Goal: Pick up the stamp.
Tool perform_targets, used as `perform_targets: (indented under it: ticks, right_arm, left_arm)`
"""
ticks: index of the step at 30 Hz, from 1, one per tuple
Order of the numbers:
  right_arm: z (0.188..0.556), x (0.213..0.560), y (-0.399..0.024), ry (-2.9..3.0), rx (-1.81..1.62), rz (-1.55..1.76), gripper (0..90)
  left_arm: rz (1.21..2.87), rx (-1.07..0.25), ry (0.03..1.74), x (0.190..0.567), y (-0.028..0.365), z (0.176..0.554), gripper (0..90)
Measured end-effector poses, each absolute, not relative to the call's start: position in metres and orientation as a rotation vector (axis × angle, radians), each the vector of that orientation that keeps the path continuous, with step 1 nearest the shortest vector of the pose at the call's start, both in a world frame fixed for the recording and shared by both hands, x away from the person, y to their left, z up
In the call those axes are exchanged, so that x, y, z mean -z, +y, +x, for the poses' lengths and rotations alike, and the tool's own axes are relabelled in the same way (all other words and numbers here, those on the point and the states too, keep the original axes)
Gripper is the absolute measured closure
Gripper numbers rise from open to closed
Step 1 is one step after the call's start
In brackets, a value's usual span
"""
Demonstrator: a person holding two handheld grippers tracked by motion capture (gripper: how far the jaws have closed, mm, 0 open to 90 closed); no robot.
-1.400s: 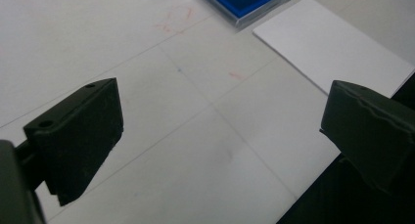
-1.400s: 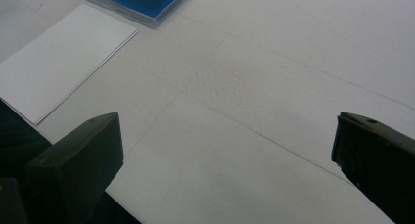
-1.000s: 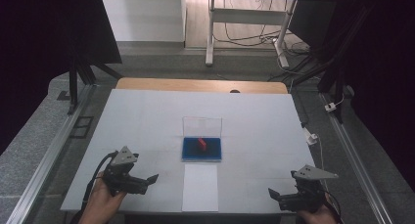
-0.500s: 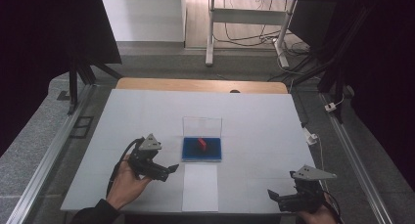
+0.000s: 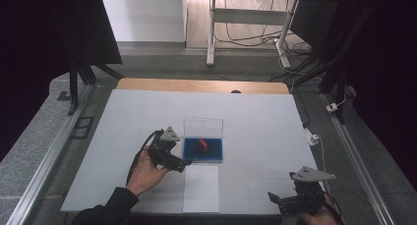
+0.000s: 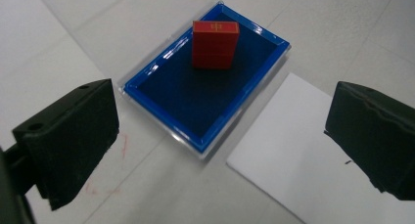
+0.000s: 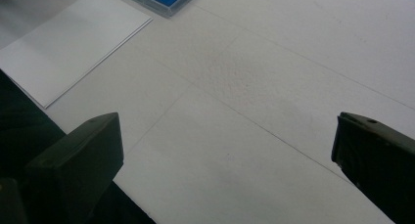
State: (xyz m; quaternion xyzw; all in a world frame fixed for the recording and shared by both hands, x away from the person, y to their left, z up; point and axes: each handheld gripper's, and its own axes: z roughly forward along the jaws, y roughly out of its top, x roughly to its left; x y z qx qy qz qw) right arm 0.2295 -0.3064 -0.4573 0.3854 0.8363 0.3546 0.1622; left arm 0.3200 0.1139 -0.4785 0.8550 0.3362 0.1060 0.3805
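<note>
Just beside the blue tray [image 5: 203, 151], my left gripper [image 5: 183, 164] has arrived, jaws wide, facing the red block [image 6: 215, 44], likely to grasp; my right gripper [image 5: 273, 199] idles wide.

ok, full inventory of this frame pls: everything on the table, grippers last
table: 1, white top, centre of high view
blue tray: 1, blue inside a clear case, mid-table
clear lid: 1, transparent, upright at the tray's far edge
red block: 1, red, standing in the tray toward its far end
paper sheet: 1, white, flat just in front of the tray
left gripper: 1, black, open, beside the tray's left near corner
right gripper: 1, black, open, at the table's near right edge
</note>
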Motion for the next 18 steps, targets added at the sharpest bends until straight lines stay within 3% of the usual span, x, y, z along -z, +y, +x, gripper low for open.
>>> perform_targets:
  ticks: [18]
  right_arm:
    - [0.229,0.457,-0.306,2.4,-1.018,1.087,0.0]
  left_arm:
    - [2.25,-0.312,0.818,0.498,0.07,0.357,0.3]
